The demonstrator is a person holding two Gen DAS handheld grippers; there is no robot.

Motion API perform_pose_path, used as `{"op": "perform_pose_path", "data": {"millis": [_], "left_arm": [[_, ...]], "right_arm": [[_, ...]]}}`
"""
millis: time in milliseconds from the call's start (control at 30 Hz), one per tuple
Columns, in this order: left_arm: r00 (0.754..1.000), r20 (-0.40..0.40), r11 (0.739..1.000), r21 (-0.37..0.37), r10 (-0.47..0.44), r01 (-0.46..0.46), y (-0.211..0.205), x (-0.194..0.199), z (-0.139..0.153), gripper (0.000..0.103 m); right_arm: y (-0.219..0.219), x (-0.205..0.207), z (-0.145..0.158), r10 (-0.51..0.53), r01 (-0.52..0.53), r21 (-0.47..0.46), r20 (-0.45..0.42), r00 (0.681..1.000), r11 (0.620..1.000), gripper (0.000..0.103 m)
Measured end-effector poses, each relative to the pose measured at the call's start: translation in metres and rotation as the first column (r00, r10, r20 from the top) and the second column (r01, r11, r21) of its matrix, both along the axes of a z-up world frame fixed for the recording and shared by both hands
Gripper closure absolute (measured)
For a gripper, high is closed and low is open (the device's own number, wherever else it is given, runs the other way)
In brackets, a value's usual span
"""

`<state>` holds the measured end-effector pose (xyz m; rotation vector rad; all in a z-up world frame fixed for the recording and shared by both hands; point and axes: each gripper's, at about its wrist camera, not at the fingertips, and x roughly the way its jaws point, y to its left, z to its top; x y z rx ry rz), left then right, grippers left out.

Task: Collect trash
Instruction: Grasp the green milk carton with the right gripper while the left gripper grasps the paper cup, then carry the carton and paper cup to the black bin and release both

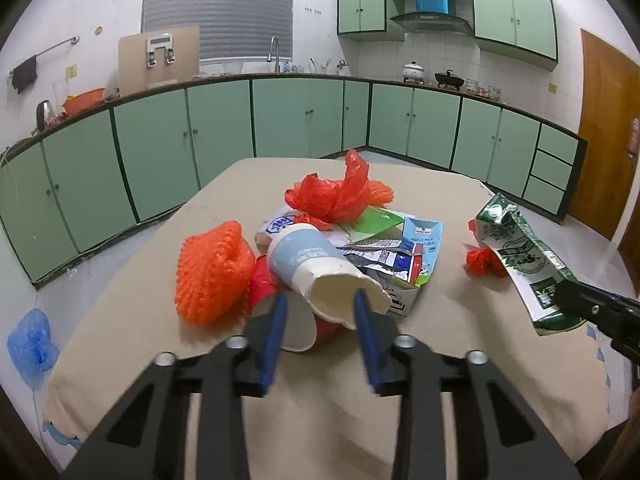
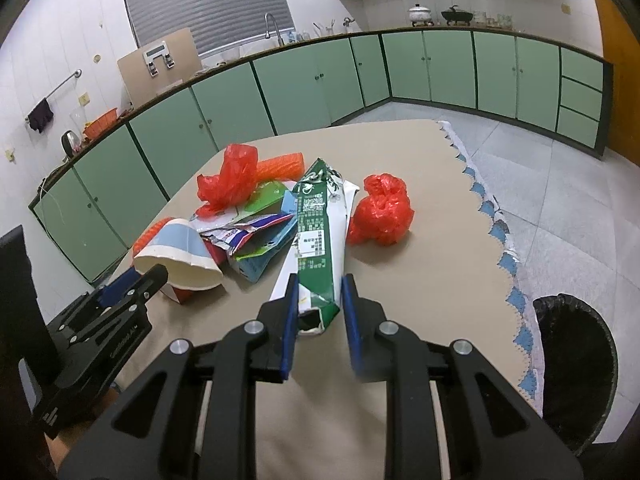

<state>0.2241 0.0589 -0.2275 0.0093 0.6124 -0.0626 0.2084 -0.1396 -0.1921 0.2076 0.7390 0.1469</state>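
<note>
So, a beige-covered table (image 1: 340, 412) is seen in a kitchen with green cabinets (image 1: 224, 120), and a heap of trash is piled on its middle. The left gripper (image 1: 320, 300) is closed onto the rim of a white-and-blue paper cup (image 1: 308, 260) that's lying on its side: one blue finger (image 1: 362, 312) is pushed inside the mouth, the other is placed outside the wall, so the cup wall is pinched between them. A red cup (image 1: 264, 288) is wedged right under it, and an orange foam fruit net (image 1: 214, 276) is lying just beside that on the left.

The right gripper (image 2: 320, 304) is clamped on the open end of a flattened green milk carton (image 2: 318, 232), with both pads pressed on its sides. The carton is stretched away from the jaws toward the pile.

Behind the cup, a blue whole-milk carton (image 1: 420, 252) and some torn wrappers (image 2: 248, 232) are stacked, topped by a crumpled red plastic bag (image 1: 332, 196). A second balled-up red bag (image 2: 382, 210) is left just right of the green carton. A black-lined bin (image 2: 572, 372) is seen off the table's right edge.
</note>
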Motion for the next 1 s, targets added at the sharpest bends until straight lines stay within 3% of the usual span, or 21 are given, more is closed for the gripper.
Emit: {"op": "perform_pose_path", "data": {"millis": [67,167,600,1000], "left_arm": [[1.0,-0.002,1.0,-0.008,0.001,-0.001,0.002,0.0,0.0,0.09],[1.0,-0.004,1.0,-0.016,-0.014,0.014,0.002,0.0,0.0,0.099],[0.998,0.047,0.998,-0.052,-0.04,0.043,0.0,-0.026,0.029,0.1],[0.989,0.066,0.989,-0.06,-0.133,0.137,-0.046,-0.058,0.049,0.1]], "right_arm": [[0.0,-0.003,0.002,0.001,-0.001,0.001,0.006,1.0,1.0,0.083],[-0.002,-0.006,0.007,0.002,-0.002,-0.001,0.014,1.0,1.0,0.083],[-0.02,-0.026,0.035,-0.026,0.026,-0.008,0.067,0.997,1.0,0.083],[-0.07,-0.061,0.048,-0.098,0.1,-0.021,0.084,0.992,0.995,0.083]]}}
